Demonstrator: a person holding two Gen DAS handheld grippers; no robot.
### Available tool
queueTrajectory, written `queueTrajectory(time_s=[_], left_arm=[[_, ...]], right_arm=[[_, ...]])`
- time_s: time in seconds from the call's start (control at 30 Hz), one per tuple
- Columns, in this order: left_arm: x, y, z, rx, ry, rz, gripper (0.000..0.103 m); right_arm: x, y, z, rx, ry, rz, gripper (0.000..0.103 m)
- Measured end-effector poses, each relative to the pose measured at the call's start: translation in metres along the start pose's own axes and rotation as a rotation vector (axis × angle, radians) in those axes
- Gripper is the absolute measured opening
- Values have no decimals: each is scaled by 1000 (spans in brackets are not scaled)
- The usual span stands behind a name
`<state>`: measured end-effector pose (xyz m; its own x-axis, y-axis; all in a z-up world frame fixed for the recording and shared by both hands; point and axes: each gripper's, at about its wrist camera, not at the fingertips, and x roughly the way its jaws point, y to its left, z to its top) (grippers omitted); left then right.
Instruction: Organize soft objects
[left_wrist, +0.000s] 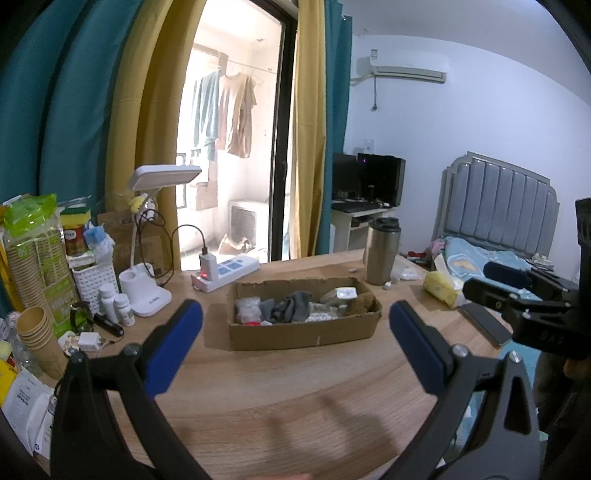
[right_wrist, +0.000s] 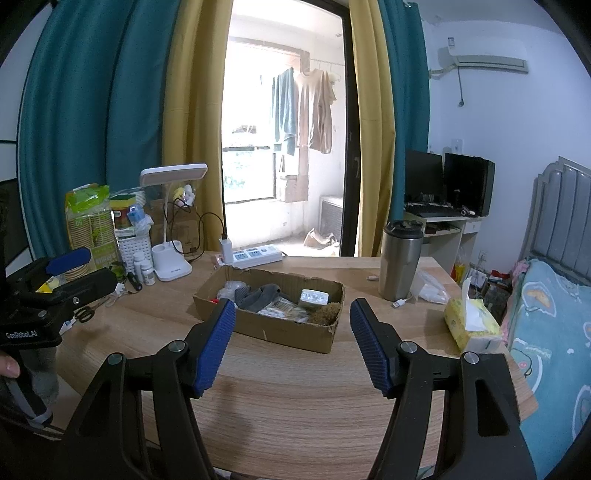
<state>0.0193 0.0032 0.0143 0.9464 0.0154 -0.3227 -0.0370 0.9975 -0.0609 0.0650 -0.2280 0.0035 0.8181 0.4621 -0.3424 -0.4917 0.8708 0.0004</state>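
Observation:
A shallow cardboard box (left_wrist: 303, 334) (right_wrist: 295, 338) sits mid-table. Inside lie a grey sock (left_wrist: 291, 304) (right_wrist: 258, 293), a brown fuzzy lump (left_wrist: 360, 305) (right_wrist: 327, 314), a clear plastic bag (left_wrist: 246, 308) (right_wrist: 231, 286), a white packet (left_wrist: 340, 294) (right_wrist: 314, 296) and other small items. My left gripper (left_wrist: 295, 314) hovers above the bare table in front of the box, jaws wide apart and empty. My right gripper (right_wrist: 291, 314) also hangs open and empty just before the box. Each gripper shows at the edge of the other's view.
On the wooden table (left_wrist: 295, 406) stand a steel tumbler (left_wrist: 382, 251) (right_wrist: 400, 258), a yellow tissue pack (left_wrist: 441, 288) (right_wrist: 471, 321), a white power strip (left_wrist: 225, 271) (right_wrist: 251, 256), a desk lamp (left_wrist: 147, 291) (right_wrist: 171, 266) and cluttered bottles, cups and packets at left. A bed (right_wrist: 554, 314) is on the right.

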Motion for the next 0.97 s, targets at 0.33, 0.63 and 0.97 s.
queueTrajectory(time_s=[0.33, 0.63, 0.97], left_arm=[[1, -9, -1, 2, 2, -4, 102], [1, -8, -1, 2, 3, -3, 102], [6, -18, -2, -6, 32, -27, 102]], right_arm=[[0, 0, 0, 0, -1, 0, 68], [0, 0, 0, 0, 0, 1, 68], [0, -1, 0, 3, 3, 1, 68]])
